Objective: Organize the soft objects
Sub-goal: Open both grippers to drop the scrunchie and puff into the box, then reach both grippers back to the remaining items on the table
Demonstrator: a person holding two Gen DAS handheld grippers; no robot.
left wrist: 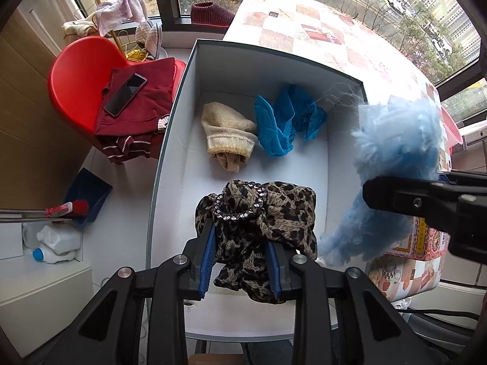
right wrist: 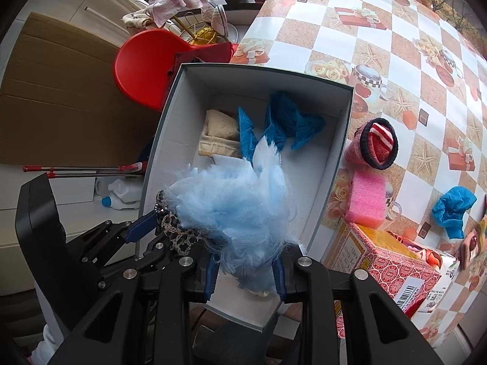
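HIDDEN: your right claw fluff covers the box floor ahead | CUT OFF: patterned carton right of it

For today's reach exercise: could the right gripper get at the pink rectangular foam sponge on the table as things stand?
Probably not yet: the right gripper is shut on fluffy light-blue fibre over the white box. The sponge itself lies uncovered beside it.

Fluffy blue fibre tuft, thin leopard-print cloth, matt white box
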